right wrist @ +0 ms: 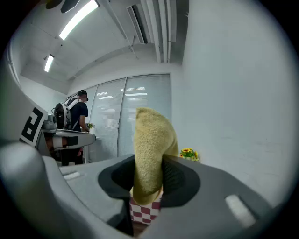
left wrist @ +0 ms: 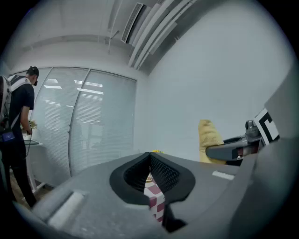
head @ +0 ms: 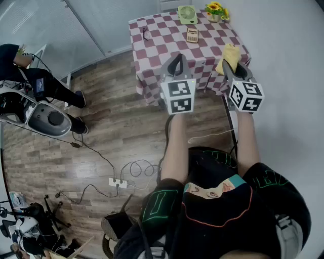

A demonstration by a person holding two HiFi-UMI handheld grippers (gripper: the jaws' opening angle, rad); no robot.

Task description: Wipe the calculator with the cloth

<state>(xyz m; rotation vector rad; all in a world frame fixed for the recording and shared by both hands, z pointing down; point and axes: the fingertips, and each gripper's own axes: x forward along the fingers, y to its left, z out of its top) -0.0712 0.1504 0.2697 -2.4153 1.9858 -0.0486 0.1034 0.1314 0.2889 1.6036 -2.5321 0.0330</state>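
The beige calculator [head: 192, 34] lies flat near the middle of a table with a red-and-white checked cover [head: 157, 50], far ahead of both grippers. My right gripper [head: 231, 67] is shut on a yellow cloth [head: 229, 54], held in the air before the table's front right corner. In the right gripper view the cloth [right wrist: 150, 149] stands upright between the jaws of the right gripper [right wrist: 148, 164]. My left gripper [head: 176, 56] hovers before the table's front edge. Its pads meet with nothing between them in the left gripper view [left wrist: 150, 158], where the cloth [left wrist: 208, 140] shows at the right.
A green fan [head: 187, 14] and a pot of sunflowers [head: 215, 10] stand at the table's far edge, and a small dark object [head: 146, 33] lies on its left side. A person [head: 30, 76] stands at the left by a grey machine [head: 48, 119]. Cables and a power strip [head: 119, 182] lie on the wooden floor.
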